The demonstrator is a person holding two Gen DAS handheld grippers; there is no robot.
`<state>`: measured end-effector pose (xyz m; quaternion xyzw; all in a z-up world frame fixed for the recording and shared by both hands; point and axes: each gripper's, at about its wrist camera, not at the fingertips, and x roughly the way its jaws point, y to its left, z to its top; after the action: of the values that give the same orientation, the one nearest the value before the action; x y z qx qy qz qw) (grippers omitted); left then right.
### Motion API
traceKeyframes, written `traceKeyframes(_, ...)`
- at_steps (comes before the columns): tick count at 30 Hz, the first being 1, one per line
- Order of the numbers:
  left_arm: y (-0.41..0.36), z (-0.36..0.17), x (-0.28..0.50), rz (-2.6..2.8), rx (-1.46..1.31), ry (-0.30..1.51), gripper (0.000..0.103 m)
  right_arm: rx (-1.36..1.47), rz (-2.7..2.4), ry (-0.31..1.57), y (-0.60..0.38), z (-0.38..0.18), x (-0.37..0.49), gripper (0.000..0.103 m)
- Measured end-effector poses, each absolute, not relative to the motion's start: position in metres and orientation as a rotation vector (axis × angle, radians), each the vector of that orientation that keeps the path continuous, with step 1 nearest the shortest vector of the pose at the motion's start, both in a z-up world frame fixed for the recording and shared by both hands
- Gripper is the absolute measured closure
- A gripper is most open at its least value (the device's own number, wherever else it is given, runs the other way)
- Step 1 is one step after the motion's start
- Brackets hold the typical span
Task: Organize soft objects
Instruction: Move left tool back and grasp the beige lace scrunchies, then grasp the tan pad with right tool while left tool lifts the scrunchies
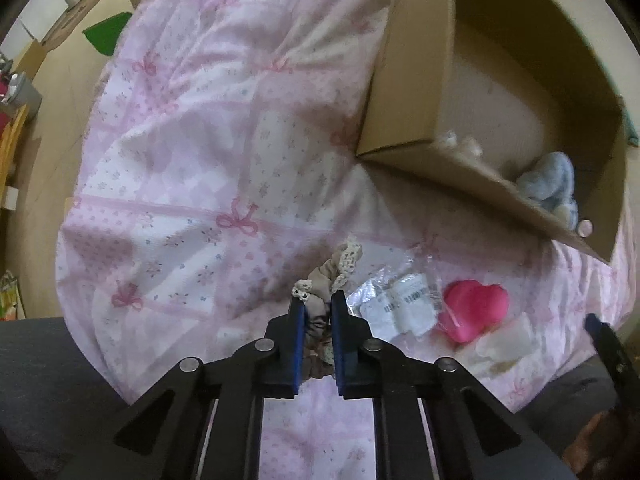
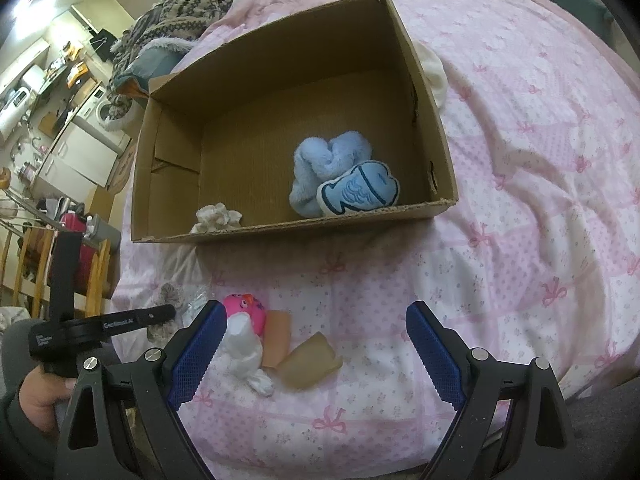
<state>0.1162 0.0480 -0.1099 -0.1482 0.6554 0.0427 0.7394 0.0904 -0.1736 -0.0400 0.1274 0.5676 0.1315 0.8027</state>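
My left gripper (image 1: 318, 300) is shut on a beige lace-trimmed scrunchie (image 1: 334, 270), held above the pink bedspread (image 1: 192, 152). A pink soft toy (image 1: 472, 310) and a clear packet with white labels (image 1: 400, 304) lie to its right. My right gripper (image 2: 316, 320) is open and empty, low over the bed. Between its fingers lie the pink toy (image 2: 244, 312), a white cloth (image 2: 244, 354) and two tan pieces (image 2: 310, 362). The open cardboard box (image 2: 440, 120) holds a blue fluffy cloth (image 2: 332, 160), a blue fish-print pad (image 2: 358, 192) and a white scrunchie (image 2: 218, 218).
The box (image 1: 404, 80) stands on the bed at the upper right in the left wrist view. A knitted blanket (image 2: 180, 12) is piled behind the box. Furniture and a washing machine (image 2: 106, 110) stand beyond the bed's left edge. The left gripper's handle (image 2: 100, 324) shows at the lower left.
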Motion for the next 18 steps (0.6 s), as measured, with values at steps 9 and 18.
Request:
traceKeyframes(9, 0.055, -0.089, 0.106, 0.048, -0.333, 1.381, 0.092, 0.215, 0.310, 1.406, -0.164, -0.076, 0.090, 0.021)
traceKeyframes(18, 0.050, -0.090, 0.100, 0.030, -0.296, 1.363, 0.092, 0.040, 0.388, 1.490, -0.127, -0.103, 0.085, 0.061)
